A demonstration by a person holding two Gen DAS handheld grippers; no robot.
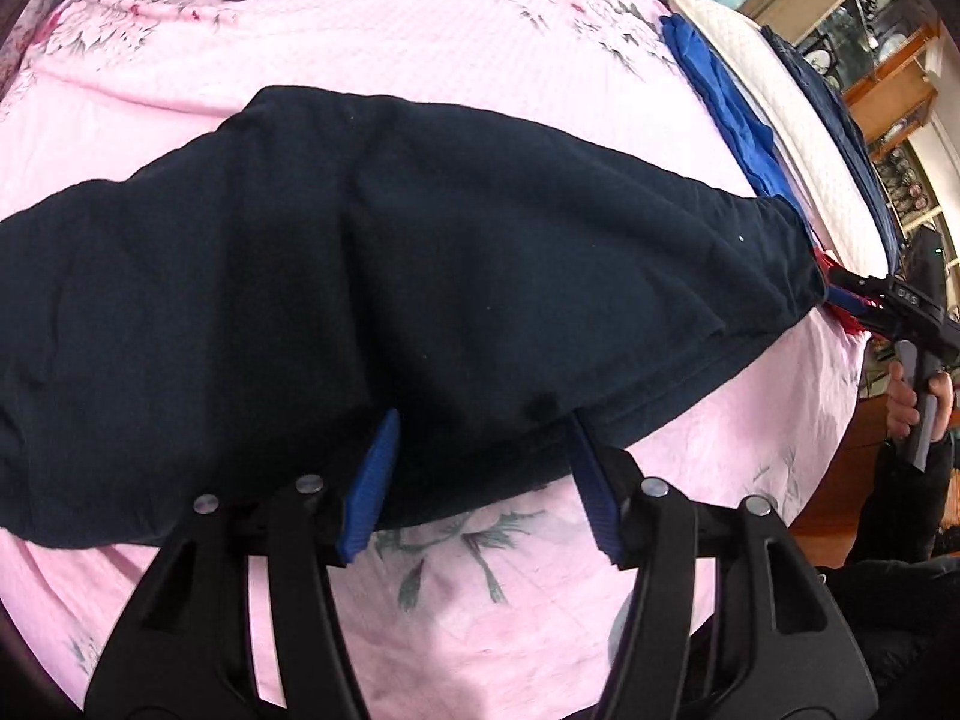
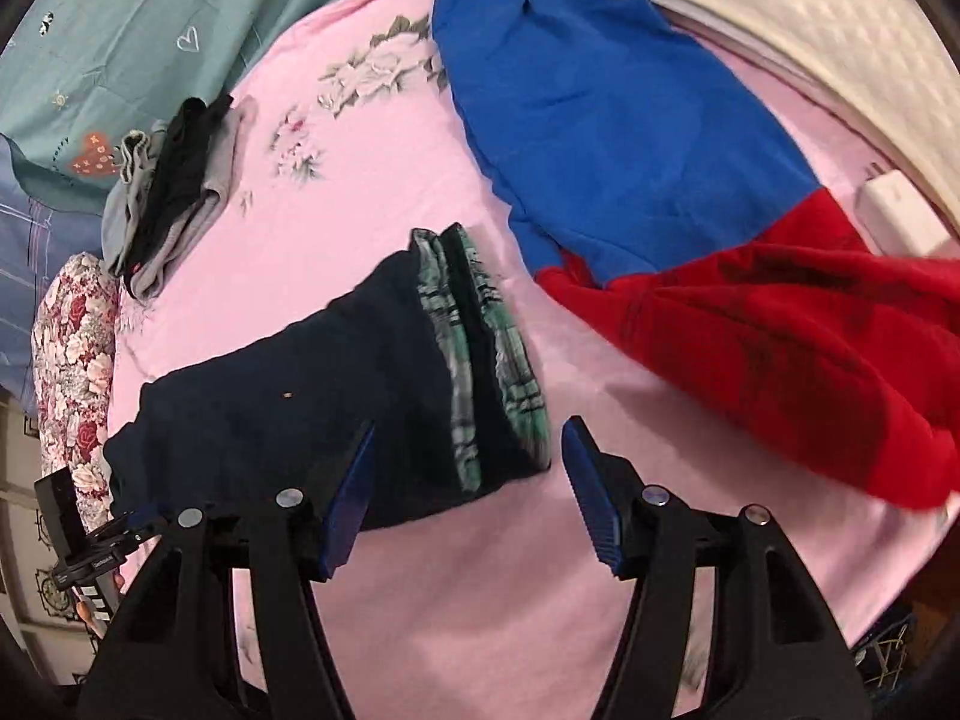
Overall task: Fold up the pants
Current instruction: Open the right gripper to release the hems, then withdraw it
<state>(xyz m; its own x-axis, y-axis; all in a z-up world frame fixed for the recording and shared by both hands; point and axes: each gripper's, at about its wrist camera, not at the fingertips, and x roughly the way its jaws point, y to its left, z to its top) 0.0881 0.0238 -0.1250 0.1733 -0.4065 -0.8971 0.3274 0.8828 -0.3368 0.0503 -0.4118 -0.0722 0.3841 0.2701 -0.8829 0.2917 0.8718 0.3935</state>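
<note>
Covering the middle of both frames, the dark navy fabric pants (image 1: 372, 300) lie on the pink floral bedsheet (image 1: 420, 54), seemingly folded lengthwise already, with cross folds left. My left gripper (image 1: 480, 480) gapes at their lower edge; my right gripper (image 2: 468, 492) gapes beside the plaid-lined waistband (image 2: 480, 348), holding nothing.

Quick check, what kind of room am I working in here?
Likely a bedroom: the pants lie on a bed with a pink floral sheet, a pillow beside it, and folded clothes stacked on the sheet.
</note>
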